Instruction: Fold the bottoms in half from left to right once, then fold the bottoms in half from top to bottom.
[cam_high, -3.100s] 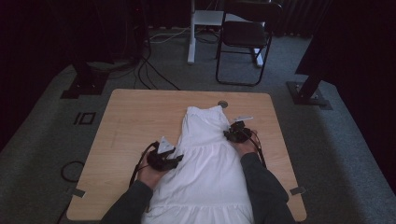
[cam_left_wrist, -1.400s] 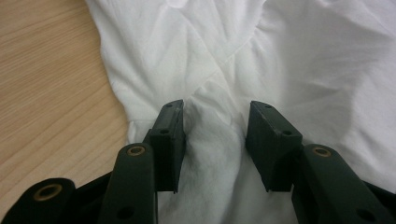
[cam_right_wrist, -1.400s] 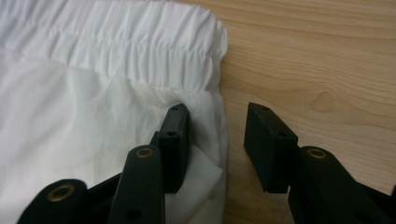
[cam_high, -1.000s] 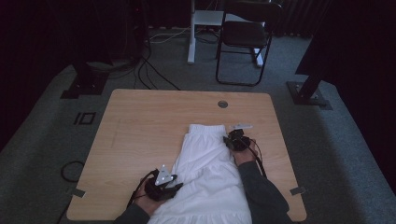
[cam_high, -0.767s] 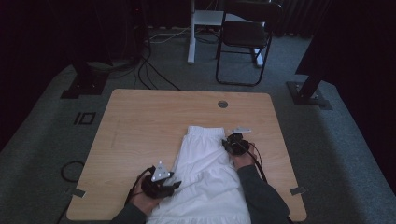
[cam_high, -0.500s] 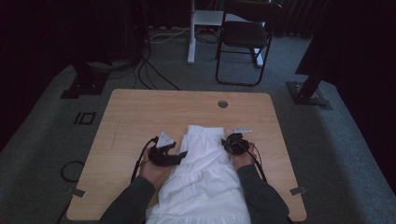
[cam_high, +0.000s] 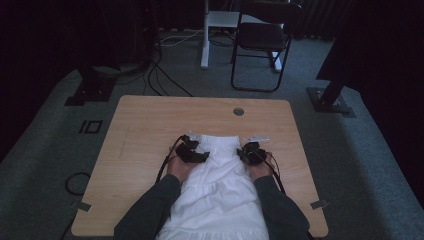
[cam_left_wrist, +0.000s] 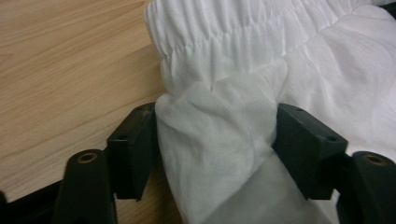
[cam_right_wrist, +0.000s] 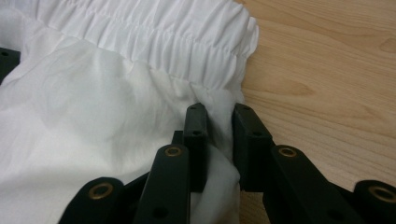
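Near edge: the person's two forearms are coming in at 6 o'clock, and the white garment is running off the bench there between them.
Garment: it is lying at the middle of the bench, its gathered elastic edge turned toward 12 o'clock.
Open room: bare wood is showing from 9 to 3 o'clock around the garment; a round cable hole is sitting near the far edge at 12 o'clock.
Left gripper: it is resting at the garment's 10 o'clock corner; its jaws have just been opening and are standing wide, with a bunched fold of cloth between them.
Right gripper: it is sitting at the 2 o'clock corner, jaws pinched nearly together on a fold just below the elastic.
Gripper views: they are showing the gathers and each fold between the jaws; in the high view the grippers are dark shapes.
Far side: a folding chair and floor cables are lying beyond the bench at 12 o'clock.
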